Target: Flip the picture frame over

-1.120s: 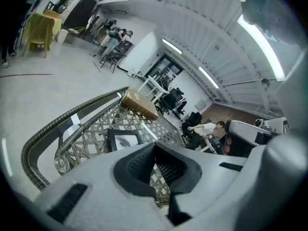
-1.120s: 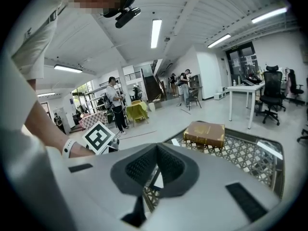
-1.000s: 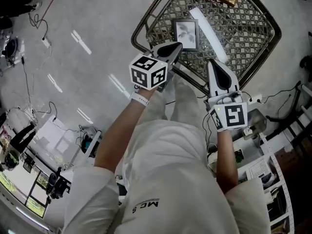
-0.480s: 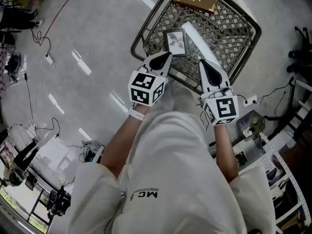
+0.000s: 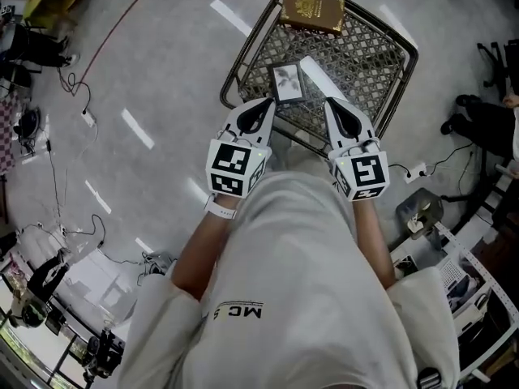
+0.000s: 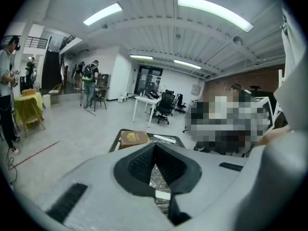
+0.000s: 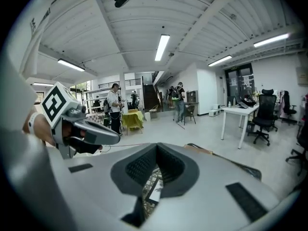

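A small picture frame (image 5: 285, 82) lies face up, its grey print showing, on a wire-mesh table (image 5: 243, 51). My left gripper (image 5: 267, 103) hovers just short of the frame's near left corner, jaws shut and empty. On the frame's near right side, my right gripper (image 5: 330, 104) is also shut with nothing in it. The left gripper view looks past the left gripper (image 6: 155, 146) to the table rim (image 6: 115, 139). From the right gripper view, the right gripper (image 7: 157, 146) hides most of the mesh, and the left gripper (image 7: 84, 130) shows at the left.
A brown book (image 5: 311, 9) lies at the table's far end, seen again as the book (image 6: 134, 137). A white strip (image 5: 316, 73) lies right of the frame. Cables (image 5: 79, 108) run over the floor at the left; a shelf unit (image 5: 454, 274) stands at the right. People, desks and office chairs stand far off.
The view has swung so the whole table shows. Both grippers have drawn level side by side at the table's near edge, the right one closer to the frame. Both stay shut.
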`<state>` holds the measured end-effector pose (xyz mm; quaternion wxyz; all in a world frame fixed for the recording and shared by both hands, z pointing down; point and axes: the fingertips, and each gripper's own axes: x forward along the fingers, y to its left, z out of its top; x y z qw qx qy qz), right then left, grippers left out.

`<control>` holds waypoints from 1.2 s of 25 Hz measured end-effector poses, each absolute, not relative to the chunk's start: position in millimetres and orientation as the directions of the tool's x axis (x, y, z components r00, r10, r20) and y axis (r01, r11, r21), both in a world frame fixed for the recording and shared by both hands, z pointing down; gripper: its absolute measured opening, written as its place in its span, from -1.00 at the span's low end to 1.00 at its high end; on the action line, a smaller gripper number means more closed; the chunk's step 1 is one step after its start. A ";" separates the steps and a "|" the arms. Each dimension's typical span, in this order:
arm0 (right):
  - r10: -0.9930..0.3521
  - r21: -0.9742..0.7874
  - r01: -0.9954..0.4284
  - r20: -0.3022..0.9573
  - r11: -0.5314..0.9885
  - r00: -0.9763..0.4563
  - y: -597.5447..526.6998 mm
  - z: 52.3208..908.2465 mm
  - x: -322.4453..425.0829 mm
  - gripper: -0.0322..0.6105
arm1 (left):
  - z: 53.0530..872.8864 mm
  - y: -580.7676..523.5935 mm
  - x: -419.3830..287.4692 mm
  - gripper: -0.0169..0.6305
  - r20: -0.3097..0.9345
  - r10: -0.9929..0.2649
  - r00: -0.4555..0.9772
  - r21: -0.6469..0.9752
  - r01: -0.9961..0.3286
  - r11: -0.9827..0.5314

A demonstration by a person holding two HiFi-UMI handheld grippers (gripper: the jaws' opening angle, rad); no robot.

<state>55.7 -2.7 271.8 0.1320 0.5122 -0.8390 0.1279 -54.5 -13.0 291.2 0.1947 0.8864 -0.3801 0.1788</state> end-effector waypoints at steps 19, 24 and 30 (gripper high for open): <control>-0.836 -0.055 -0.878 0.284 0.475 -0.470 3.7 234.0 45.6 -0.85 | 244.5 -7.9 -65.4 -0.87 0.400 -0.663 0.633 0.101 -0.750 -0.654; -0.826 -0.055 -0.870 0.291 0.489 -0.483 6.1 234.3 44.8 -0.85 | 244.8 -3.8 -60.0 -0.87 0.413 -0.653 0.635 0.102 -0.745 -0.660; -0.828 -0.064 -0.870 0.279 0.488 -0.485 7.4 234.4 50.3 -0.85 | 246.1 -1.6 -54.7 -0.87 0.404 -0.642 0.651 0.152 -0.740 -0.655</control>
